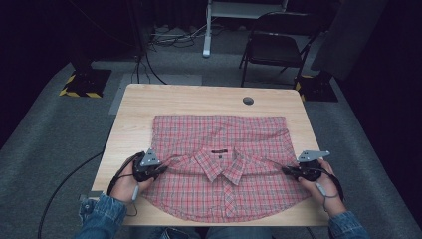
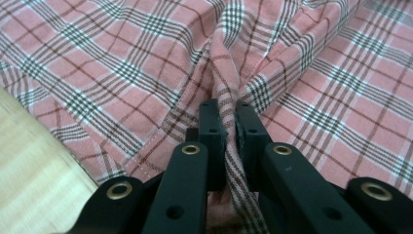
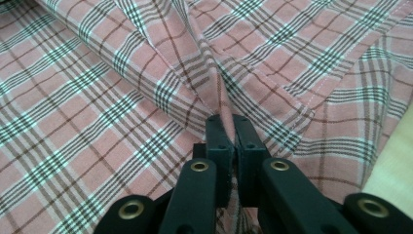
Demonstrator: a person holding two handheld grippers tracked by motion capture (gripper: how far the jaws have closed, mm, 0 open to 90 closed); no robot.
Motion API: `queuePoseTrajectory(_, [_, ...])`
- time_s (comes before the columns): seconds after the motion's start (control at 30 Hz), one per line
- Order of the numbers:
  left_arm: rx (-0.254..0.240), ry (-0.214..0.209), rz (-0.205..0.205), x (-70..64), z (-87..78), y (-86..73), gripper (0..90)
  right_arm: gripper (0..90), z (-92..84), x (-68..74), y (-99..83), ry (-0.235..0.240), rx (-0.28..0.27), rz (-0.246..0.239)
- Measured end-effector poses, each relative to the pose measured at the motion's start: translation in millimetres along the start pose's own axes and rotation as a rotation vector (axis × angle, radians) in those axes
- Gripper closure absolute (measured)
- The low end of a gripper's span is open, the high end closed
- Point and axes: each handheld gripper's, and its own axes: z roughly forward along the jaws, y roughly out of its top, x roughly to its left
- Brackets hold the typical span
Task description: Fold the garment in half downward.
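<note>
A red plaid shirt [image 1: 219, 149] lies folded on the wooden table [image 1: 199, 99], collar facing up near the middle. At the shirt's left edge my left gripper [image 1: 160, 170] is shut on a pinched ridge of the plaid shirt [image 2: 229, 92], which runs between its jaws. My right gripper [image 1: 287, 170] grips the shirt's right edge the same way, shut on a fold of the plaid shirt [image 3: 221, 97]. Both grippers sit low over the table, and the cloth is stretched between them across the collar line.
A round cable hole [image 1: 248, 100] sits in the table's far side. Behind the table stand a black folding chair [image 1: 278, 45] and black stands with yellow-striped bases [image 1: 82, 82]. Bare wood shows beside the shirt at the left [image 2: 34, 165] and the right [image 3: 394, 165].
</note>
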Motion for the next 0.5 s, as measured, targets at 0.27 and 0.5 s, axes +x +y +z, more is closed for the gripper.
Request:
queuePoseTrajectory(0.27, [-0.015,0.003,-0.038,22.5,10.1,12.9,84.2,88.0,14.8,-22.6,22.4,-0.03,0.009,0.019])
queuePoseTrajectory(0.5, [-0.1,0.016,-0.014,17.3,-25.7,32.4,84.3,88.0,-21.9,-18.2,43.7,-0.036,-0.078,-0.005])
